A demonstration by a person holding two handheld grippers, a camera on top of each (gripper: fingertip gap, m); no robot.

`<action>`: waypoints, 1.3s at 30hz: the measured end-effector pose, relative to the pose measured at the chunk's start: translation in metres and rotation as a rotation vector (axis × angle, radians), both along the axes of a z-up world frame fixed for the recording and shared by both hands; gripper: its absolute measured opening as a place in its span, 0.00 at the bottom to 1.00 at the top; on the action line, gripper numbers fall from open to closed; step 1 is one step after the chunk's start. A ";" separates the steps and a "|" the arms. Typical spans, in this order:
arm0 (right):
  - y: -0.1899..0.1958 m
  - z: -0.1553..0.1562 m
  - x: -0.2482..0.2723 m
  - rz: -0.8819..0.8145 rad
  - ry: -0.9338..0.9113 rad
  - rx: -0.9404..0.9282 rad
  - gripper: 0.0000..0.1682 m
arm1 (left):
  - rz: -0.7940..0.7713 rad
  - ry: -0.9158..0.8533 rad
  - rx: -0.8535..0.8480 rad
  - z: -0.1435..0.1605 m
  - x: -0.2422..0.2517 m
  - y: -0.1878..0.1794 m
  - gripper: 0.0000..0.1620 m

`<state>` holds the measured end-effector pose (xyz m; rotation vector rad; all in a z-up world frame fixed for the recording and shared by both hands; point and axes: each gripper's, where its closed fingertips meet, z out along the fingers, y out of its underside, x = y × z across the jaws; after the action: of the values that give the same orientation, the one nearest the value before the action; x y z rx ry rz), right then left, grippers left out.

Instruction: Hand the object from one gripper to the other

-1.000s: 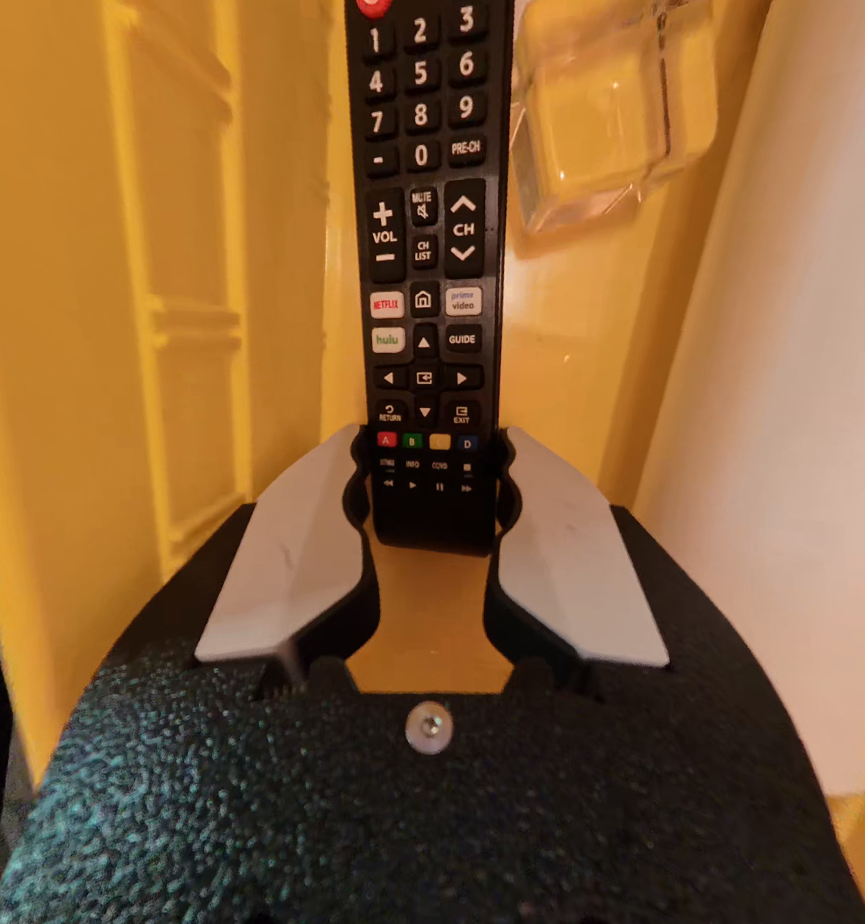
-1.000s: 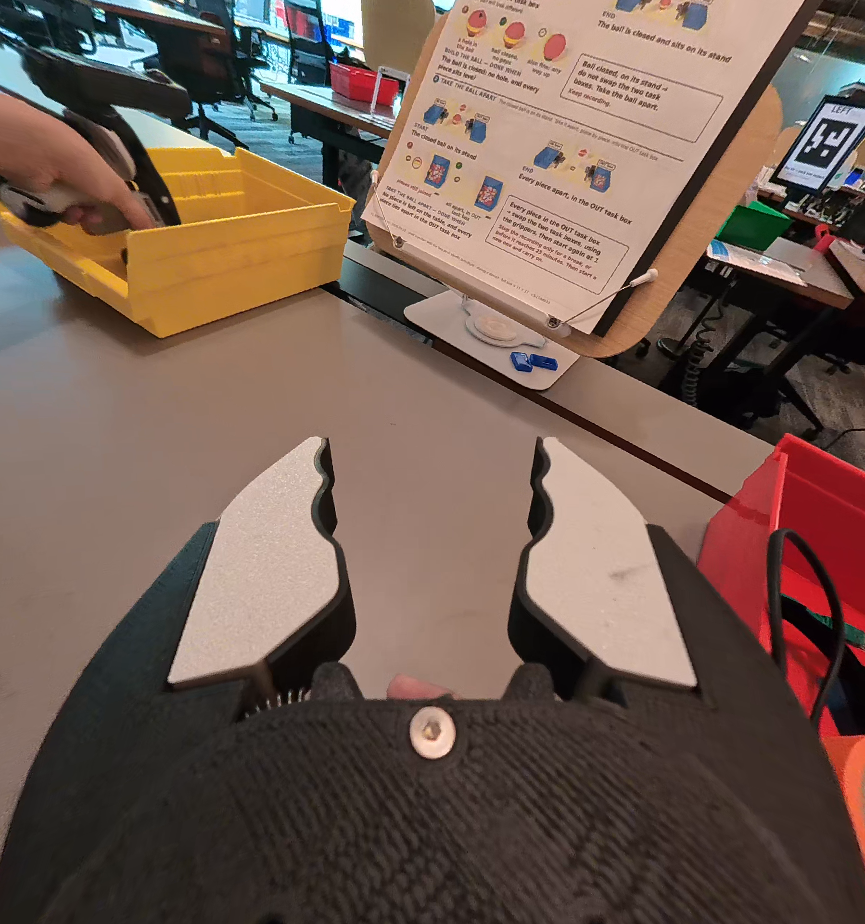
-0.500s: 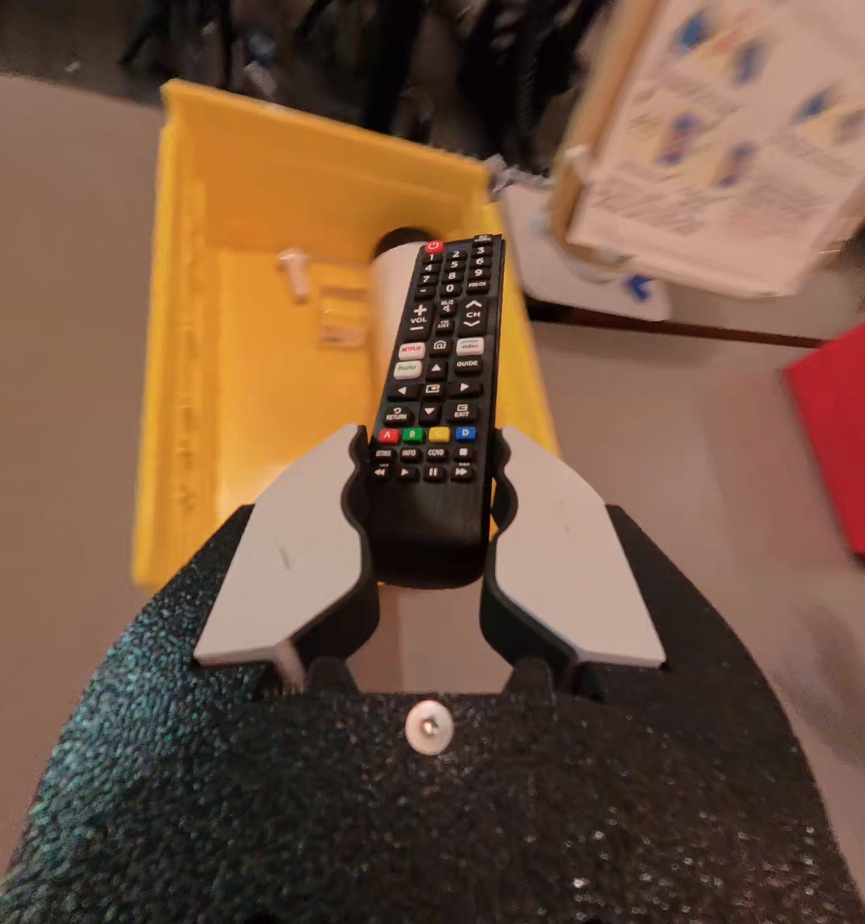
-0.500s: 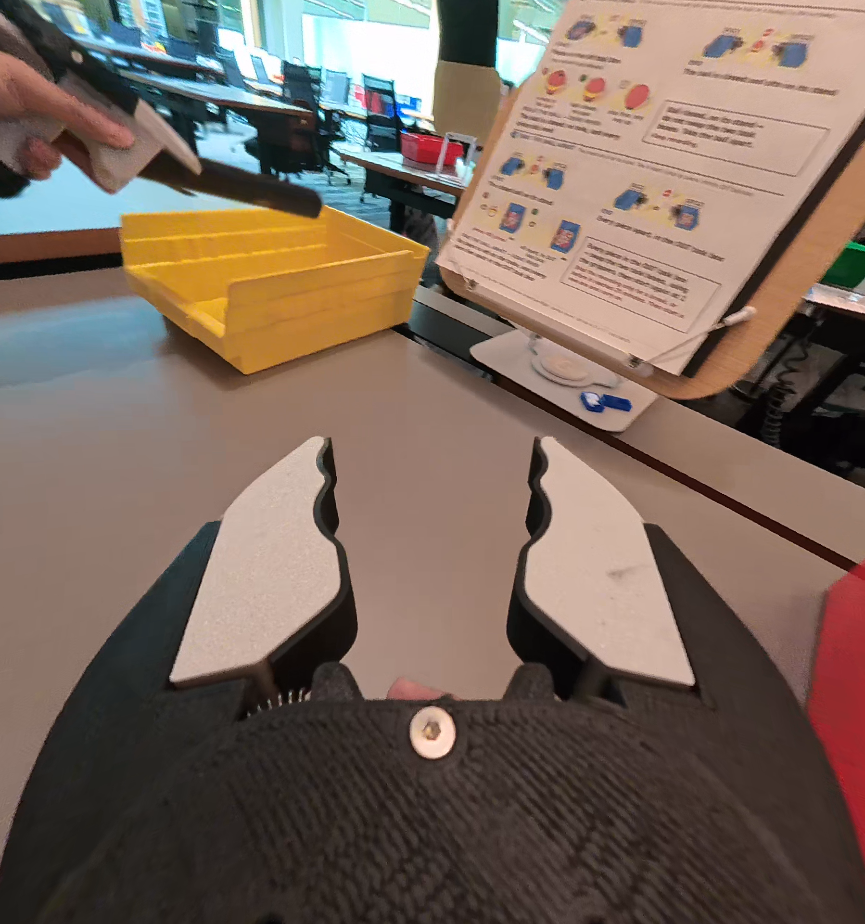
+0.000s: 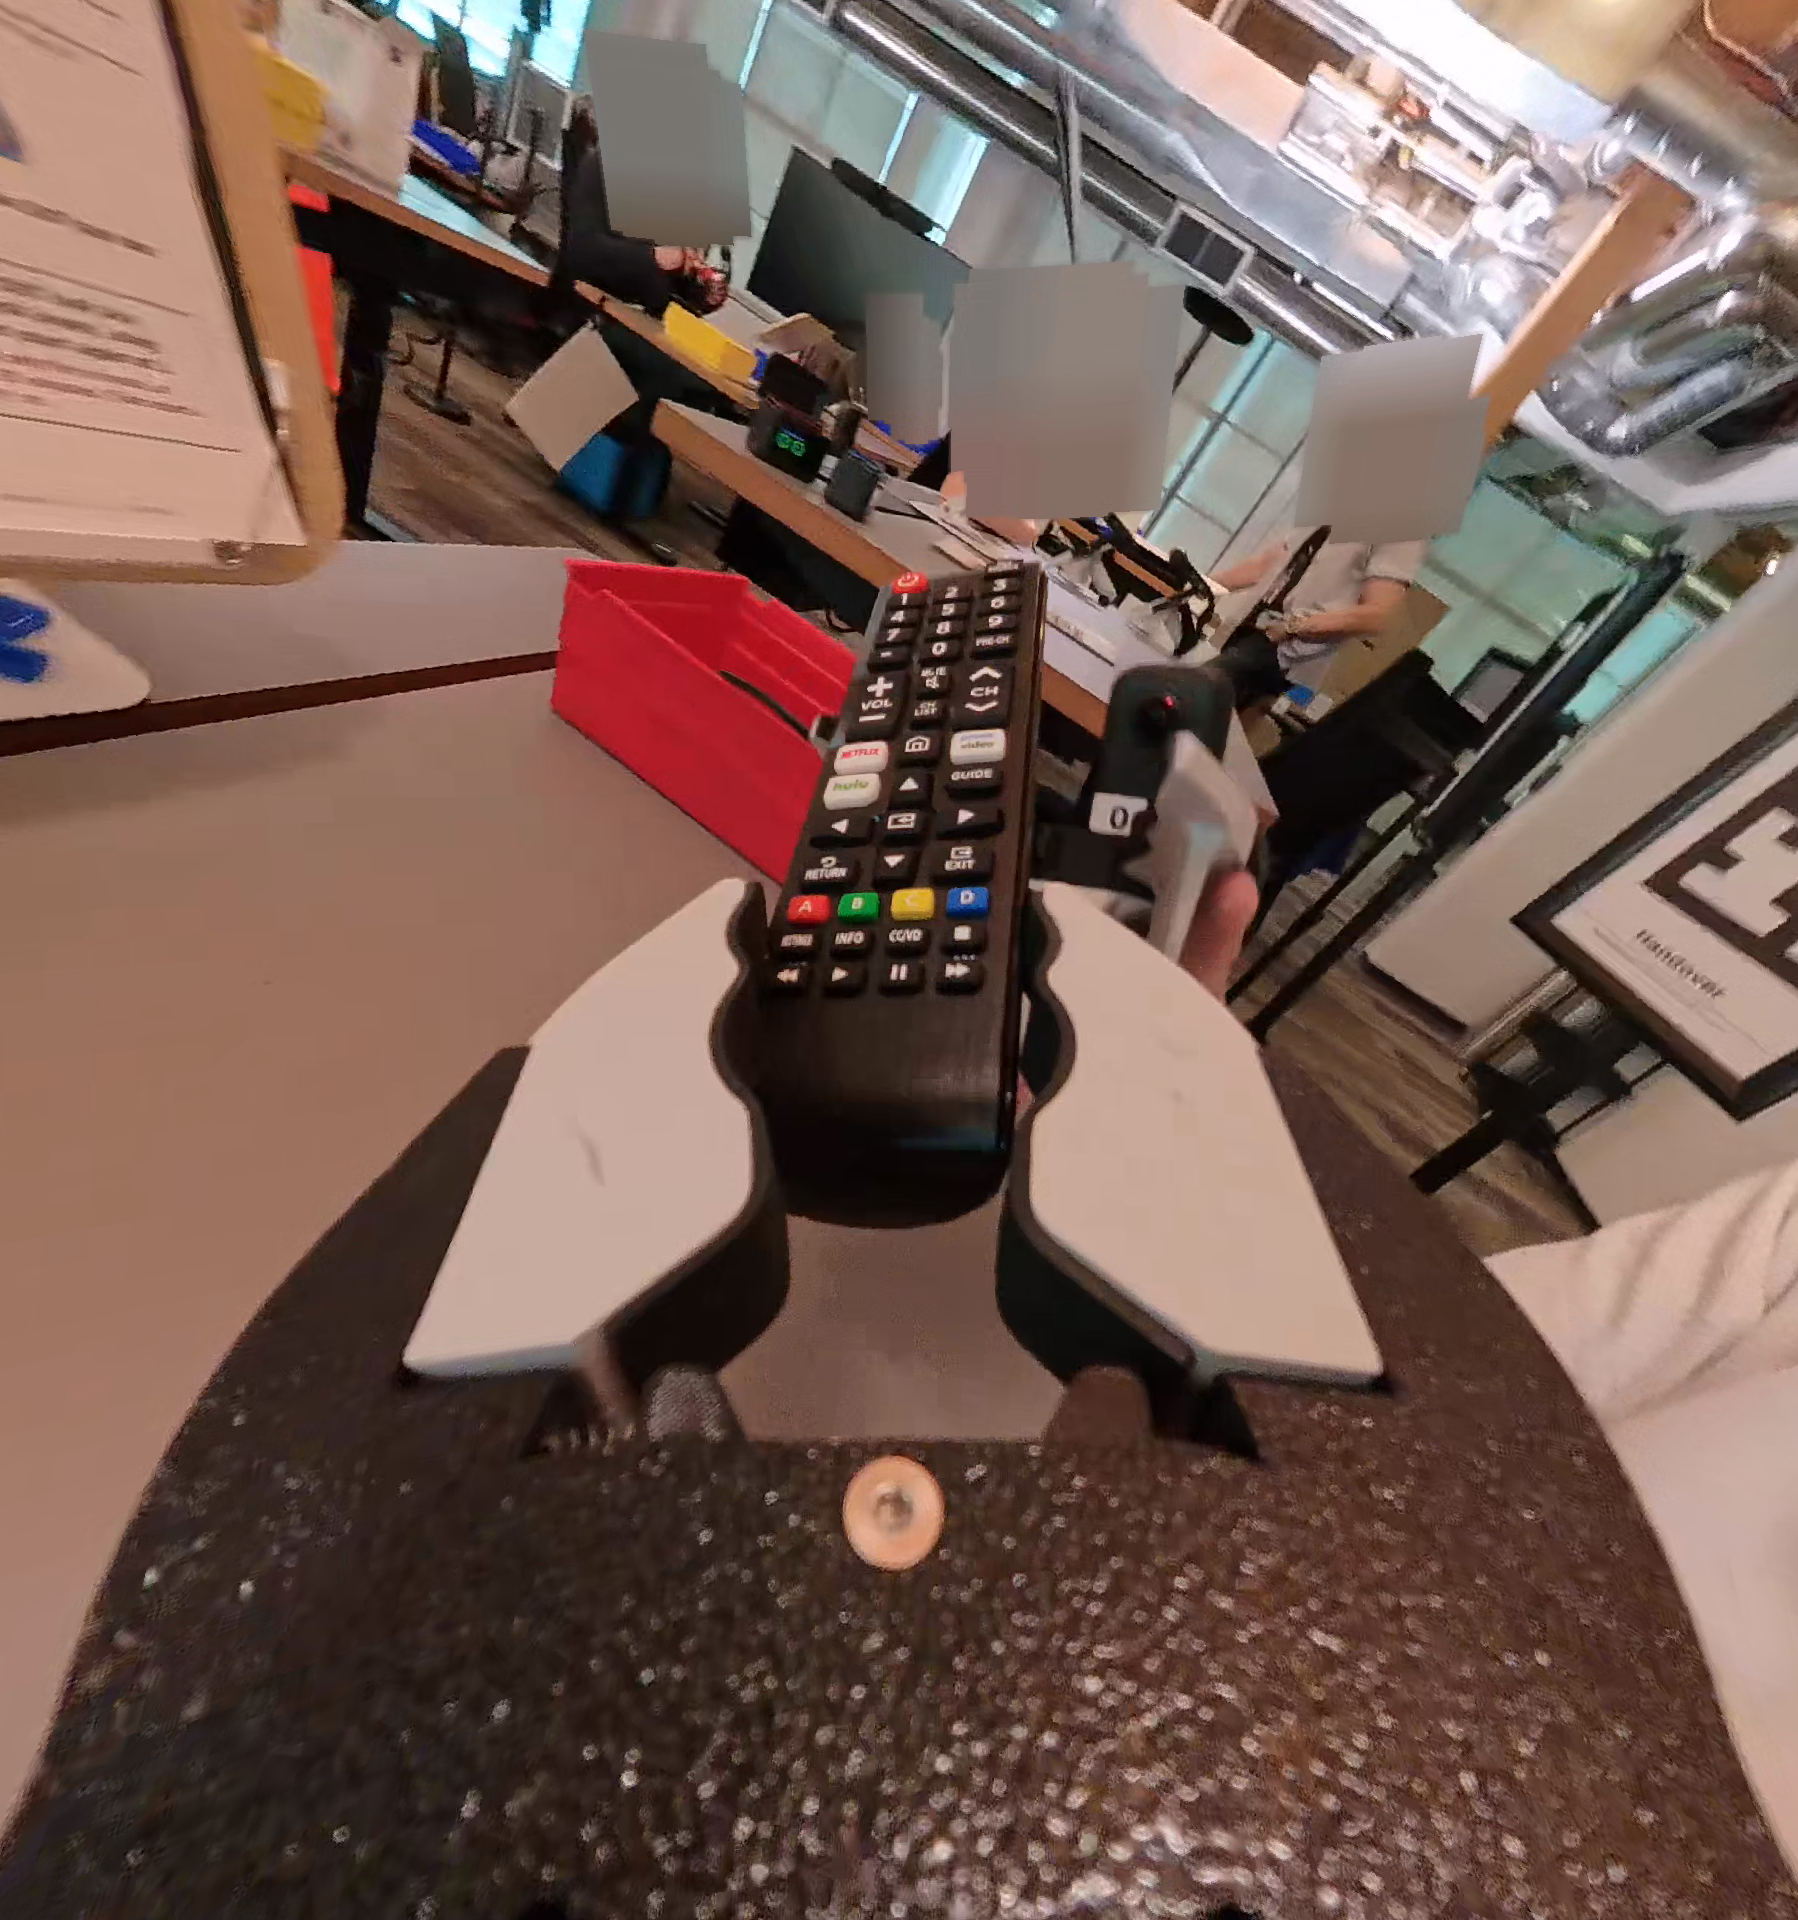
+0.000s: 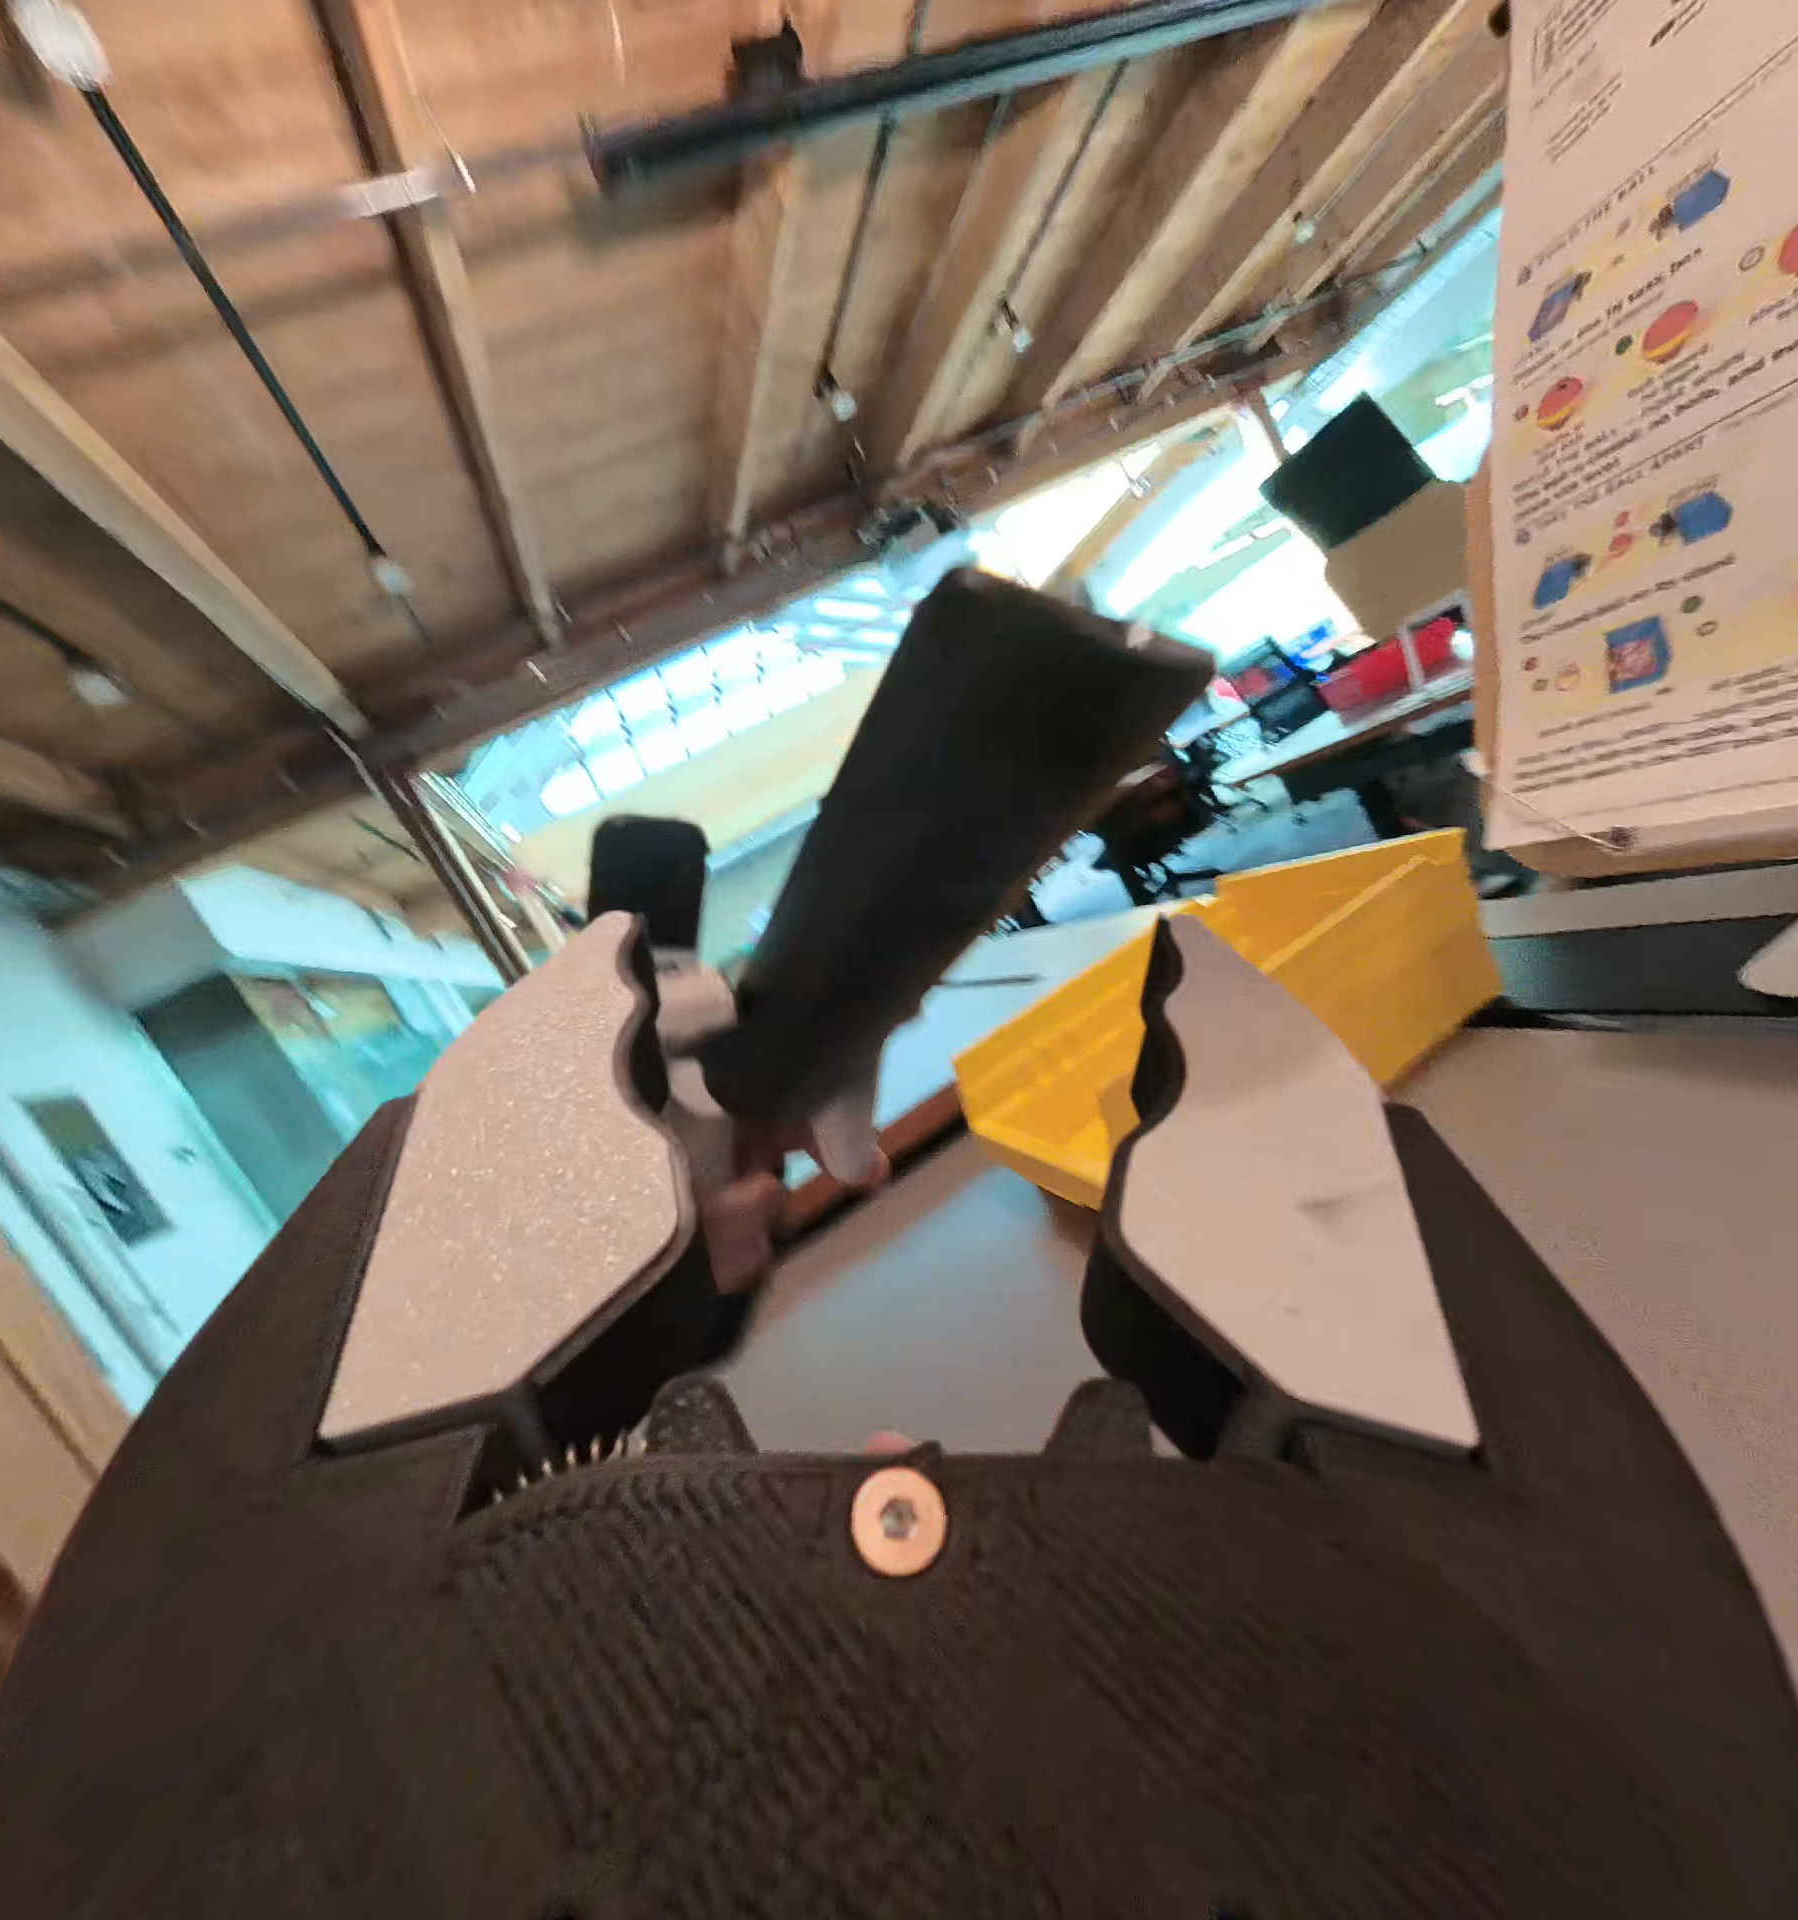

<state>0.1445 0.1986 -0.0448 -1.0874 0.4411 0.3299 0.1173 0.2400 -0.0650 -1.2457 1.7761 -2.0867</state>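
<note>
A black TV remote with coloured buttons is held by its lower end in my left gripper, which is shut on it and holds it in the air above the table. My right gripper shows just beyond the remote's right side. In the right wrist view my right gripper is open and empty. The remote's plain black back hangs tilted just ahead of its jaws, between the two fingertips in the picture. How far the remote stands from the jaws I cannot tell.
A yellow bin stands on the grey table behind the right finger. A red bin sits at the table's far edge. An instruction board stands at the back. People work at distant desks.
My left gripper lifted the remote out of the yellow bin and swung it right, towards the right gripper. My right gripper turned left and tilted up to face the remote, still open.
</note>
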 end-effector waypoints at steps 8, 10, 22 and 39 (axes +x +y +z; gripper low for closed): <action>-0.025 -0.004 0.014 -0.057 0.065 0.052 0.14 | 0.043 -0.200 -0.031 0.012 -0.005 -0.023 0.00; -0.016 -0.017 0.014 -0.068 0.037 -0.037 0.14 | 0.105 -0.192 0.096 -0.006 0.003 -0.019 0.00; -0.012 -0.026 0.004 -0.037 -0.177 -0.150 0.12 | 0.108 -0.118 0.218 -0.067 0.015 -0.019 0.20; -0.045 0.030 -0.048 0.318 -0.105 0.271 0.13 | -0.318 -0.277 0.164 -0.086 -0.032 -0.080 0.36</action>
<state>0.0969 0.1533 -0.0144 -0.9029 0.1223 0.5927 0.0850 0.1597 -0.1512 -0.6302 2.0645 -2.0873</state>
